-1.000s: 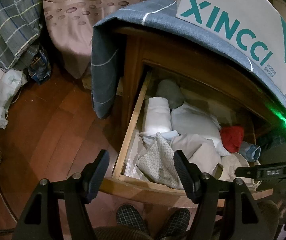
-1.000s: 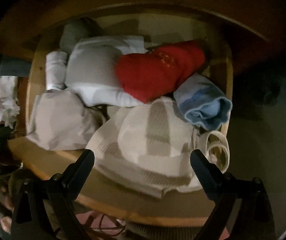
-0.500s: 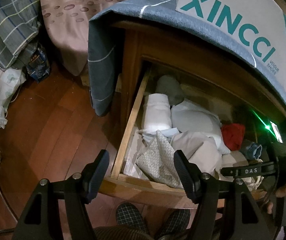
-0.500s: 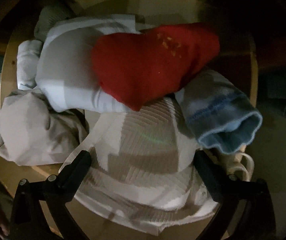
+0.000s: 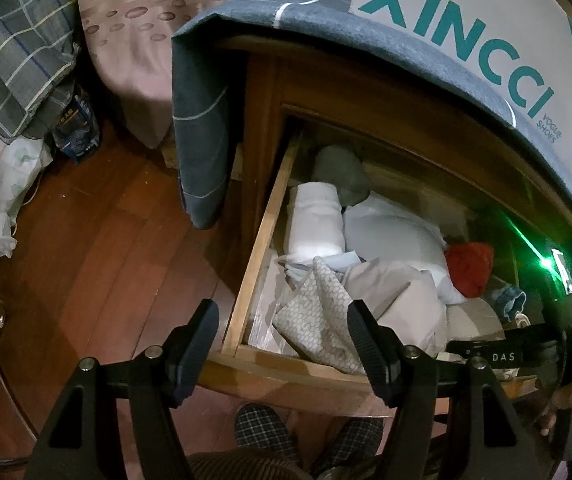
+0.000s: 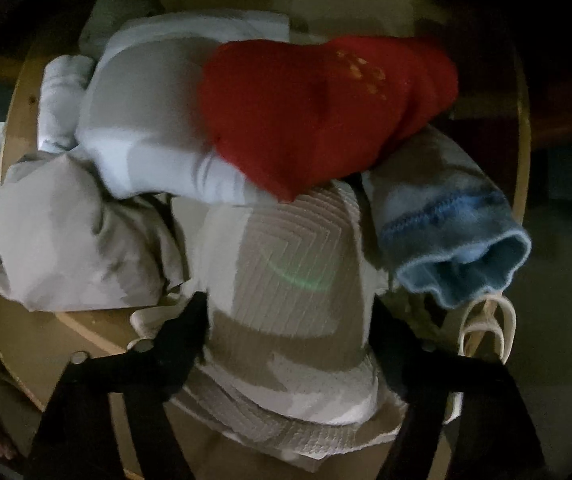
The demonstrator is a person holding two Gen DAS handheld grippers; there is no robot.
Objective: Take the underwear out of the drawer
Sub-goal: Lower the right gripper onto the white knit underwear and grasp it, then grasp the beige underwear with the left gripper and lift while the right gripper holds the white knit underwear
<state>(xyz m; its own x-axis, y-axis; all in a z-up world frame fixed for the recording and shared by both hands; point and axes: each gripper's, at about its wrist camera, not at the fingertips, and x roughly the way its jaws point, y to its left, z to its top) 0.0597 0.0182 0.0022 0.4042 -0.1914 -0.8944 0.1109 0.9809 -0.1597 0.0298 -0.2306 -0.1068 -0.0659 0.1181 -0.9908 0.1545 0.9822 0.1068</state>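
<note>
Beige quilted underwear (image 6: 290, 280) sits between the right claw (image 6: 290, 328) fingers — jaws closing, pads pressing its sides.

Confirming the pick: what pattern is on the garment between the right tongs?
Cream ribbed garment, concentric diamond ridges; right wrist view.

**Underwear in open drawer**

Wooden drawer (image 5: 246, 280) pulled out, packed with soft garments. Cream textured underwear (image 6: 290, 280) at front right, bunched into a mound, lying on the heap. Red piece (image 6: 318, 120) rests on its far edge; blue roll (image 6: 454, 248) just beside, right.
</note>
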